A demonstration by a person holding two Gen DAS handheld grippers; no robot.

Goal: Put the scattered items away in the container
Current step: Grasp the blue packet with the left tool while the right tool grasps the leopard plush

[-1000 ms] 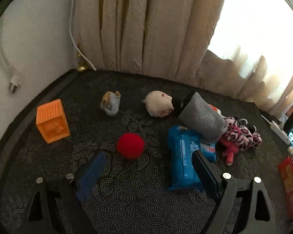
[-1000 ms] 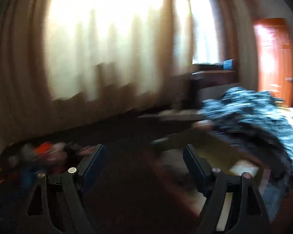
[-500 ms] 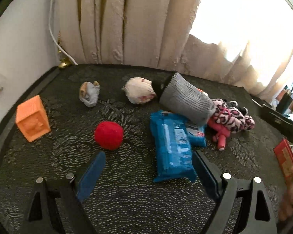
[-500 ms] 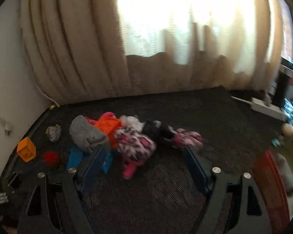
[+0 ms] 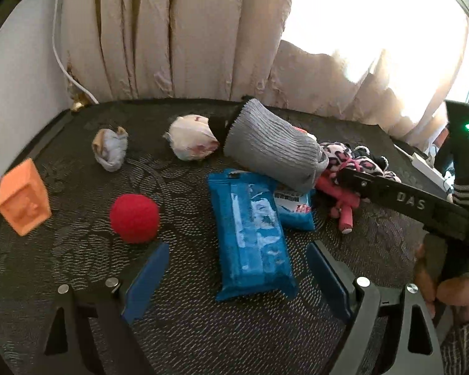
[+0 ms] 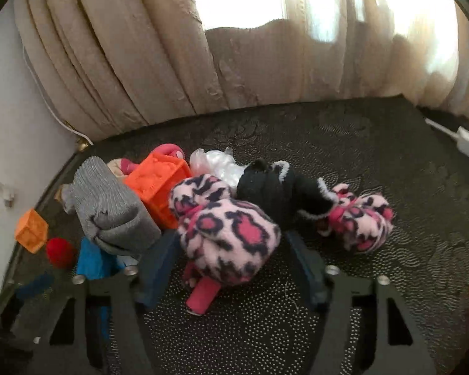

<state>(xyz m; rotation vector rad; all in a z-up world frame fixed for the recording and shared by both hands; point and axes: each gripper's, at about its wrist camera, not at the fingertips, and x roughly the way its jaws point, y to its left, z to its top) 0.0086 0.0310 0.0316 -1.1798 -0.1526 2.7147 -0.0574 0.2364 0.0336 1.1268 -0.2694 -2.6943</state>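
Left gripper point(image 5: 237, 276) is held over the dark patterned floor point(image 5: 78, 162), jaws spread wide, nothing pinched. The near end of the blue pack point(image 5: 253, 234) is seen between its fingers without contact. A red ball point(image 5: 134, 218) lies just beyond the left finger point(image 5: 147, 281). An orange cube point(image 5: 23, 201) sits further left near the wall. A small grey bundle point(image 5: 111, 148) and a white bundle point(image 5: 192, 140) lie further back, apart from each other. A grey sock roll point(image 5: 272, 153) rests tilted over the far end of the blue pack, touching the white bundle's side.

Right gripper point(image 6: 231, 259) is lowered at the pile, jaws closing. A pink leopard plush point(image 6: 228, 234) is framed between the fingers; whether the pads press on it cannot be told. A pink stick point(image 6: 203, 293) pokes out under the plush. A second leopard bundle point(image 6: 359, 222) lies to the right, with a black sock point(image 6: 272, 187) between the two. A bigger orange block point(image 6: 159, 184) is wedged behind the plush against the grey sock roll. Crumpled clear plastic point(image 6: 215, 162) is seen behind it.

In the left view the right gripper's body and the person's hand point(image 5: 450, 284) are seen at the right edge. The container is not seen in either view. Curtains point(image 6: 172, 62) hang behind everything.
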